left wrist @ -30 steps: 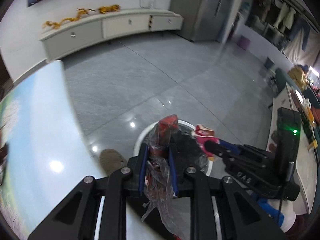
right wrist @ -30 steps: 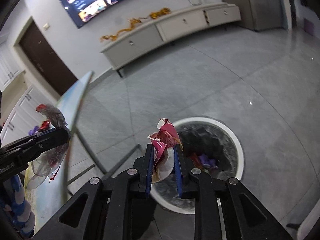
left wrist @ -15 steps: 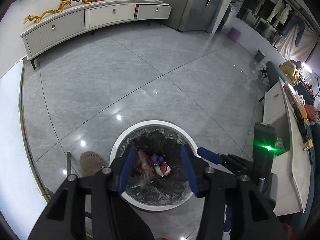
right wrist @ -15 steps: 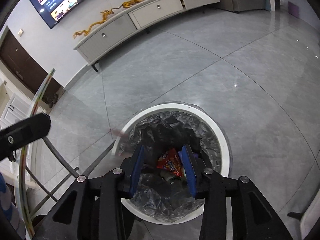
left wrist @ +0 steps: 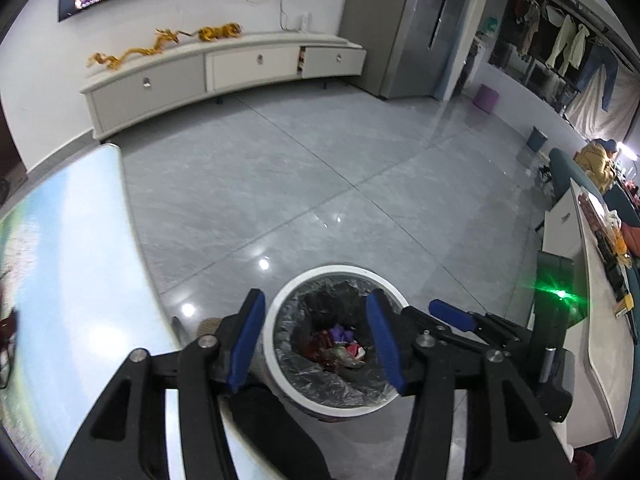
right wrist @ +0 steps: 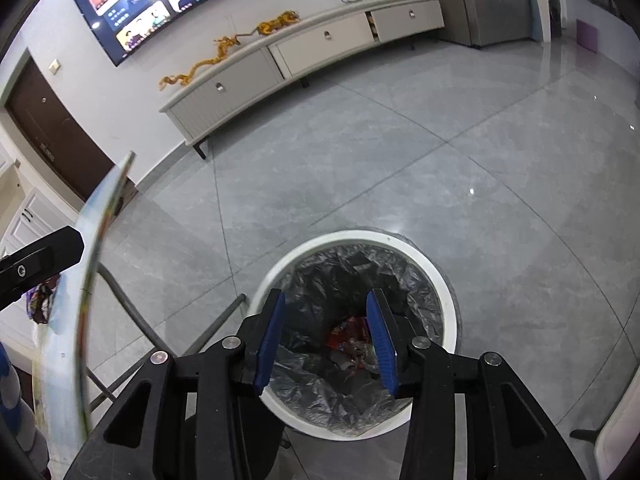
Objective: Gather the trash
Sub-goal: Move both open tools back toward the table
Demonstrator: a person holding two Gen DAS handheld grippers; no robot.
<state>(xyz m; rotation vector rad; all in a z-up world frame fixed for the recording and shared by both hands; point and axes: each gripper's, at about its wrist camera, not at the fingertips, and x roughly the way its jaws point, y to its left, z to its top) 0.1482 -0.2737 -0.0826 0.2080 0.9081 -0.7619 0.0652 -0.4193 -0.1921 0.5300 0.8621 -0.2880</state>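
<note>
A white-rimmed trash bin (left wrist: 336,269) with a black liner stands on the floor below both grippers. Red and purple wrappers (left wrist: 336,344) lie at its bottom. My left gripper (left wrist: 316,308) hovers over the bin's left half, its jaws opening with nothing between them. A blue finger (left wrist: 452,315) of the right gripper shows just to its right. In the right wrist view my right gripper (right wrist: 326,308) hangs over the bin (right wrist: 352,236), its jaws also opening and empty, with the trash (right wrist: 352,340) seen through the gap. The left gripper's black finger (right wrist: 40,256) reaches in from the left edge.
A table with a pale blue cover (left wrist: 72,280) sits left of the bin, its metal legs (right wrist: 128,308) close to the rim. A crumpled wrapper (right wrist: 40,300) lies on it. A long TV cabinet (left wrist: 220,68) lines the far wall. A white counter (left wrist: 592,320) stands at the right.
A second ago each gripper was shut on a crumpled wrapper above the bin. Both sets of jaws have opened and the wrappers now lie in the bin.
</note>
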